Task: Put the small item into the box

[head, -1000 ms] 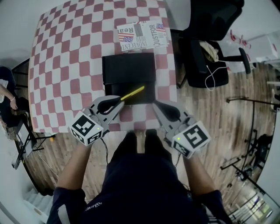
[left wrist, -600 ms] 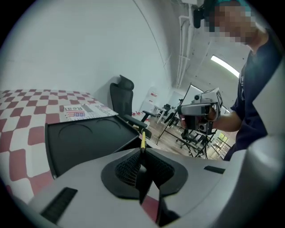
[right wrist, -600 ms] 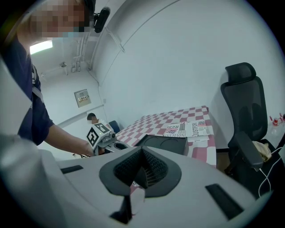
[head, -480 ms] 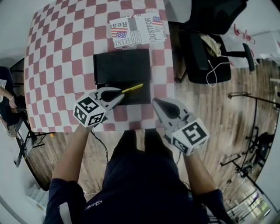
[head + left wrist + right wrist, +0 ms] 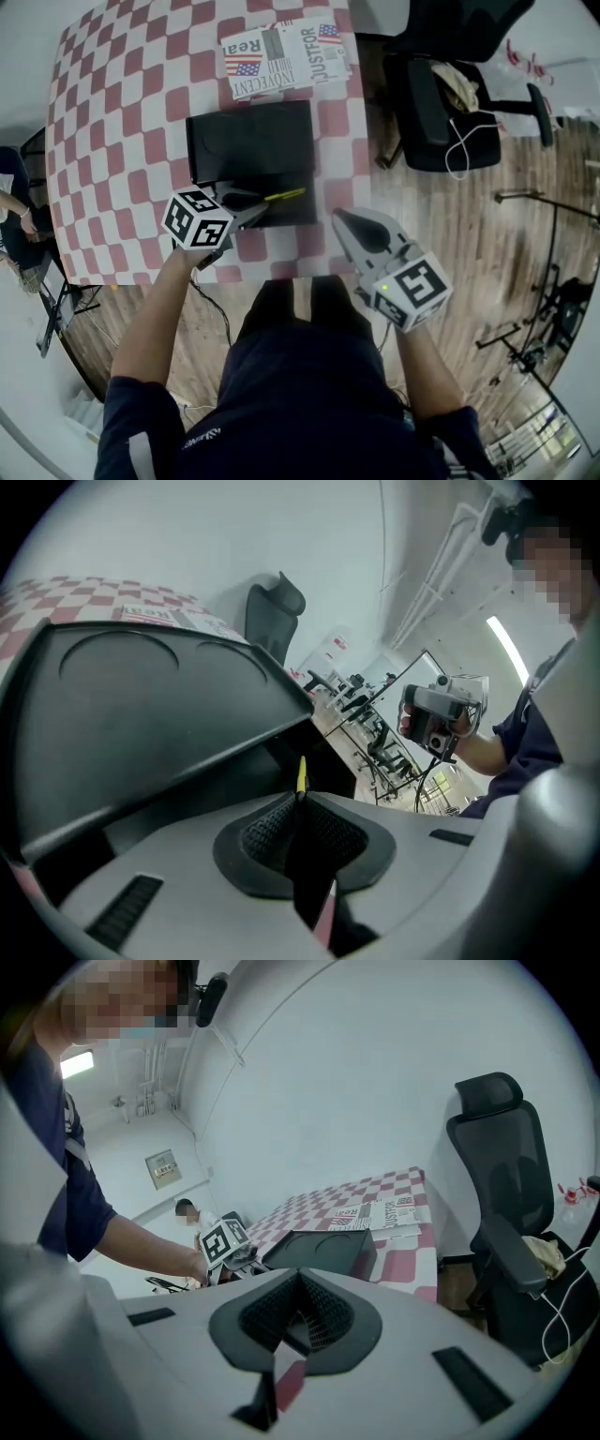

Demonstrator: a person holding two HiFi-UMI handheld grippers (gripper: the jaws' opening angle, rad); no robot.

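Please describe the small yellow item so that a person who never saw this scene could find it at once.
On the red-and-white checkered table, a black box lies between the newspapers and the person. At the box's near edge, the left gripper is shut on a thin yellow stick that points right across the box. It is the only yellow, slender thing there.

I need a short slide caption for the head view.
Left gripper holds a yellow stick at the black box; right gripper empty.

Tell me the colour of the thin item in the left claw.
Yellow. The thin item shows best in the head view, sticking out of the left claw.
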